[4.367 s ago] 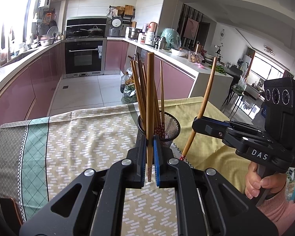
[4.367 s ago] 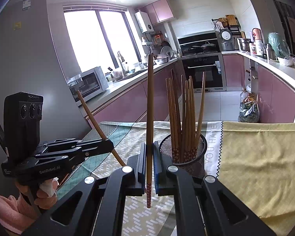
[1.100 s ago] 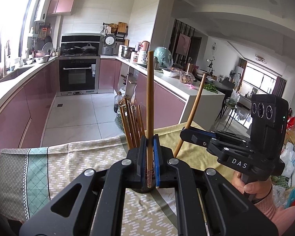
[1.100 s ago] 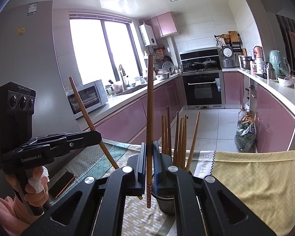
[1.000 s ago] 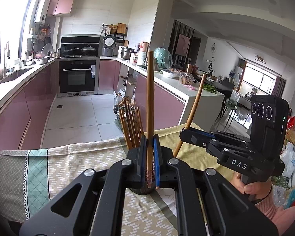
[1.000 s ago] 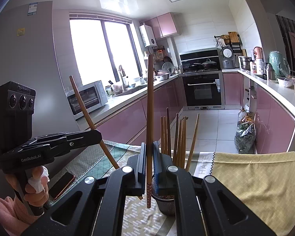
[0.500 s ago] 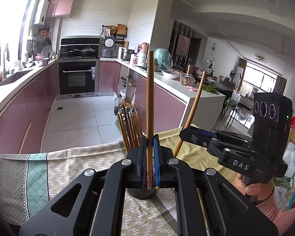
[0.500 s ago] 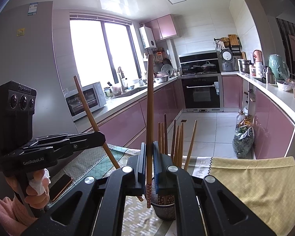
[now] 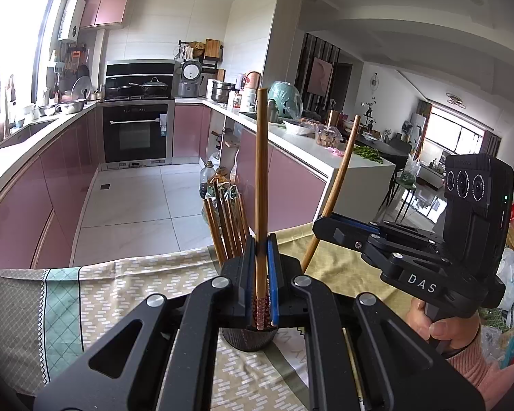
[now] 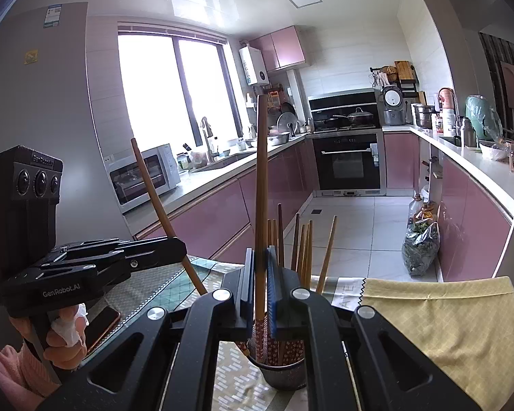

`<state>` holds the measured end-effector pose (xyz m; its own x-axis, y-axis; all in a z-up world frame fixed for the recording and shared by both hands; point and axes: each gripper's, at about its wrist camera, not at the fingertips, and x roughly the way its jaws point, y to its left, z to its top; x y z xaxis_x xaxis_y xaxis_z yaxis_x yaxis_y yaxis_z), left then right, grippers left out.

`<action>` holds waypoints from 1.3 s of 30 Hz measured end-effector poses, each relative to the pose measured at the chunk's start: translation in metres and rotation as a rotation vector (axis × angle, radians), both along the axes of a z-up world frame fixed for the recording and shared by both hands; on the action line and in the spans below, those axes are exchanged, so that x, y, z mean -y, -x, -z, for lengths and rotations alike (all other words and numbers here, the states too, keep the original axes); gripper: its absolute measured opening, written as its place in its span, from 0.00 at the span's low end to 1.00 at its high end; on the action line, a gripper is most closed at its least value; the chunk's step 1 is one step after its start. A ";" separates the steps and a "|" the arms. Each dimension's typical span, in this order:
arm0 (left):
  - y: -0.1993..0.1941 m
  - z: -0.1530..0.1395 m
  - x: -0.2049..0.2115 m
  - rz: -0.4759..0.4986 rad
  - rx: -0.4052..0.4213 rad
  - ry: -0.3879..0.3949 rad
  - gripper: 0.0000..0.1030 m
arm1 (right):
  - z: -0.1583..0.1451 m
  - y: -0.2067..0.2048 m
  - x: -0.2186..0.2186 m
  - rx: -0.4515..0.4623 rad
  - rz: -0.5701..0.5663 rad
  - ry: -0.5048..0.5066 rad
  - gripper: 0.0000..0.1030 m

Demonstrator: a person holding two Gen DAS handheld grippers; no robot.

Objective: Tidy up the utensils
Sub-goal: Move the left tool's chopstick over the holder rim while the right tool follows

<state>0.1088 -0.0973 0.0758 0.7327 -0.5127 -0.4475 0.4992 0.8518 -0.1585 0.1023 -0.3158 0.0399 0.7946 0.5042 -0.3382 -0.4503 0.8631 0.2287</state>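
Gripping one wooden chopstick apiece, both tongs are held above the cloth-covered surface [image 9: 96, 287], each clenched on its stick near the patterned lower end. The left tongs [image 9: 261, 286] point slightly downward toward the kitchen floor, and their chopstick [image 9: 261, 185] stands nearly upright between the blue pads, its top reaching well above the black fingers [image 9: 243, 274]. Just under its lower tip sits the dark mesh cup [image 9: 248, 337], mostly hidden behind the tongs, with a bundle of other chopsticks [image 9: 224, 226] rising from it and leaning to the left.

The right tongs [image 10: 260, 286] are posed much the same, tilted a little downward, with their own chopstick [image 10: 261, 188] clamped upright. In the right wrist view the cup [image 10: 284, 375] shows below the fingers, and the bundle [image 10: 301, 250] fans out to the right of the held stick; the lower tip of that stick seems to hang at or just inside the cup's rim, though the fingers block a sure reading.

Each view also catches the opposite tool from the side: the right one [image 9: 329, 226] with its stick slanting up and to the right, gripped by a hand [image 9: 442, 325] in a pink sleeve, and the left one [image 10: 174, 243] with its stick slanting up and to the left, gripped by a hand [image 10: 61, 339] whose finger is wrapped in white. A phone [image 10: 101, 325] lies flat on the surface beside that hand.
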 end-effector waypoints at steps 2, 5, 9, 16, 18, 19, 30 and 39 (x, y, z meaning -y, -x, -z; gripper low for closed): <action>-0.001 0.000 0.001 0.001 0.000 -0.002 0.07 | 0.000 -0.002 0.001 -0.003 0.002 0.000 0.06; -0.001 0.000 0.002 0.001 -0.002 -0.006 0.07 | 0.001 -0.004 0.000 -0.006 0.005 0.000 0.06; -0.002 -0.001 0.003 0.002 -0.002 -0.005 0.07 | 0.000 -0.004 0.001 -0.006 0.009 0.001 0.06; -0.003 0.000 0.003 -0.001 -0.004 -0.007 0.07 | 0.001 -0.005 -0.003 -0.011 0.017 0.004 0.06; -0.003 0.000 0.004 -0.002 -0.005 -0.009 0.07 | 0.002 -0.005 -0.003 -0.013 0.019 0.003 0.06; -0.003 0.000 0.004 -0.002 -0.004 -0.009 0.07 | 0.002 -0.005 -0.002 -0.013 0.020 0.003 0.06; -0.008 0.006 0.000 -0.007 -0.017 -0.018 0.07 | 0.006 -0.007 -0.002 -0.023 0.029 0.000 0.06; -0.012 0.012 0.001 -0.009 -0.040 -0.034 0.07 | 0.015 -0.014 -0.007 -0.042 0.041 0.022 0.06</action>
<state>0.1203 -0.0988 0.0641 0.7186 -0.4900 -0.4935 0.4855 0.8615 -0.1486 0.1168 -0.3087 0.0250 0.7992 0.4639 -0.3821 -0.4053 0.8855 0.2274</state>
